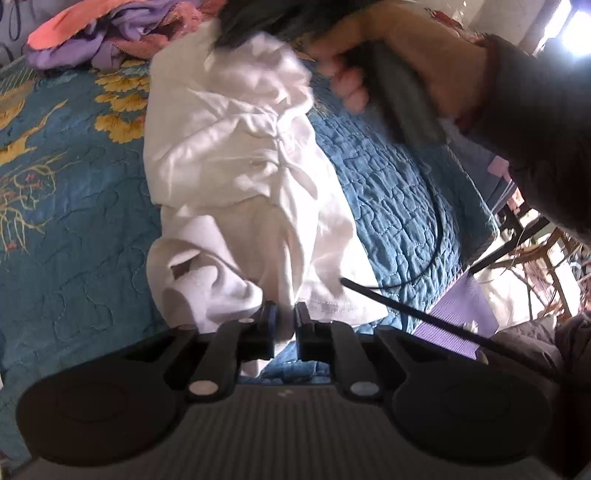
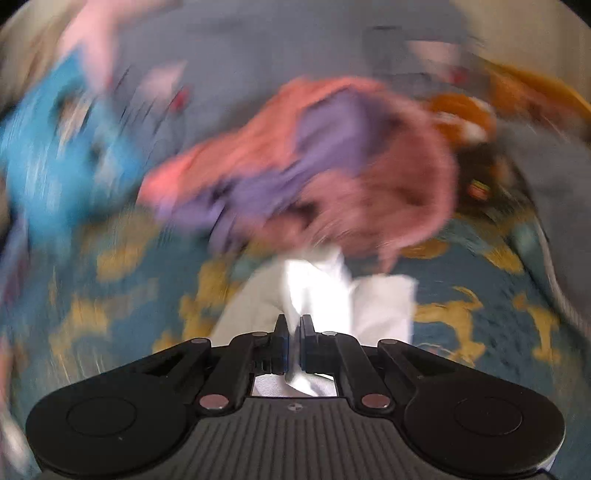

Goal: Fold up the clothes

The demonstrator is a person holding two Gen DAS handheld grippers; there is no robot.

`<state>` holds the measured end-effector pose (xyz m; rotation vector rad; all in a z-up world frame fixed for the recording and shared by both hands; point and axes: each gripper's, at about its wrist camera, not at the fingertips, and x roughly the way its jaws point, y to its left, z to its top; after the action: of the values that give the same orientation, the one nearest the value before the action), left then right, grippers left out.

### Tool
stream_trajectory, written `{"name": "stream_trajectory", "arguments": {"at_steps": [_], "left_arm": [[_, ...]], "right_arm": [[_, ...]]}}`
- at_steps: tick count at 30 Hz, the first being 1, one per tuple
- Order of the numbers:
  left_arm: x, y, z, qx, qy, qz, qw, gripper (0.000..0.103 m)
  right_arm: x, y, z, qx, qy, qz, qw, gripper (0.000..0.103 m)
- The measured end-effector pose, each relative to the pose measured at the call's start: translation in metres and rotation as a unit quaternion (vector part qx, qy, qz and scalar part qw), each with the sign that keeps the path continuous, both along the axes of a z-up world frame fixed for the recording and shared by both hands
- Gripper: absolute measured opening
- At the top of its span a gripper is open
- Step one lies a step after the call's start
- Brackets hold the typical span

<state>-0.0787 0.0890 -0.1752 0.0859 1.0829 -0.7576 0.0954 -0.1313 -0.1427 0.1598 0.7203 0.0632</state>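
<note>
Your left gripper (image 1: 285, 314) and right gripper (image 2: 292, 325) each pinch the white garment (image 1: 236, 155); bare blue quilt (image 1: 399, 192) lies open beside its hem.

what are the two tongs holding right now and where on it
Both hold the crumpled white cotton garment: the left tongs pinch its near hemmed edge, the right tongs a bunched fold at its far end.

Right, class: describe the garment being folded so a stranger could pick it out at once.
Start from the blue quilted bedspread with yellow flowers. Across its middle lies a crumpled white garment, pinched at opposite ends by both hand-held grippers. It is plain white, unlike the pink and purple clothes pile beyond.
</note>
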Motion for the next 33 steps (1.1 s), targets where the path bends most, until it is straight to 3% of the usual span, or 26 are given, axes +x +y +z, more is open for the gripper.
{"name": "stream_trajectory", "arguments": {"at_steps": [4, 6, 9, 11, 15, 17, 18, 20, 23, 25, 28, 30, 33], "left_arm": [[0.002, 0.004, -0.001, -0.006, 0.003, 0.011, 0.9999, 0.01], [0.001, 0.005, 0.0, -0.005, 0.002, 0.014, 0.9999, 0.01], [0.001, 0.007, 0.001, -0.002, 0.0, 0.018, 0.9998, 0.01], [0.001, 0.007, 0.001, -0.002, 0.001, 0.022, 0.9998, 0.01], [0.0, 0.012, 0.002, -0.011, 0.007, 0.032, 0.9994, 0.01], [-0.004, 0.011, 0.002, -0.03, 0.02, 0.038, 0.9987, 0.01], [-0.007, 0.013, 0.003, -0.039, 0.025, 0.039, 0.9982, 0.01], [-0.015, 0.015, 0.007, -0.044, 0.023, 0.043, 0.9978, 0.01], [-0.028, 0.023, 0.016, -0.042, 0.003, 0.058, 0.9975, 0.019], [-0.034, 0.034, 0.022, -0.044, -0.009, 0.077, 0.996, 0.024], [-0.034, 0.056, 0.026, -0.04, -0.018, 0.123, 0.9914, 0.024], [-0.032, 0.071, 0.028, -0.042, -0.018, 0.155, 0.9869, 0.024], [-0.032, 0.089, 0.031, -0.054, -0.024, 0.196, 0.9788, 0.027]], "right_arm": [[0.001, -0.064, 0.009, 0.126, -0.005, -0.076, 0.989, 0.005], [0.006, -0.083, -0.004, 0.154, 0.034, -0.076, 0.985, 0.005], [0.011, -0.09, -0.016, 0.156, 0.063, -0.06, 0.984, 0.005], [0.011, -0.089, -0.011, 0.165, 0.057, -0.049, 0.983, 0.005], [0.007, -0.089, 0.011, 0.222, -0.001, -0.018, 0.975, 0.007], [0.012, -0.086, 0.012, 0.179, 0.004, -0.031, 0.983, 0.014], [0.015, -0.081, 0.009, 0.133, 0.021, -0.05, 0.99, 0.026], [0.019, -0.075, 0.005, 0.053, 0.045, -0.081, 0.994, 0.029], [-0.008, -0.082, 0.008, 0.069, 0.005, -0.087, 0.994, 0.031], [-0.03, -0.079, 0.011, 0.086, -0.001, -0.056, 0.995, 0.033], [-0.064, -0.045, 0.016, 0.057, -0.016, 0.07, 0.996, 0.033], [-0.092, -0.01, 0.019, 0.029, -0.033, 0.181, 0.983, 0.032], [-0.125, 0.038, 0.015, -0.002, -0.04, 0.298, 0.954, 0.032]]}}
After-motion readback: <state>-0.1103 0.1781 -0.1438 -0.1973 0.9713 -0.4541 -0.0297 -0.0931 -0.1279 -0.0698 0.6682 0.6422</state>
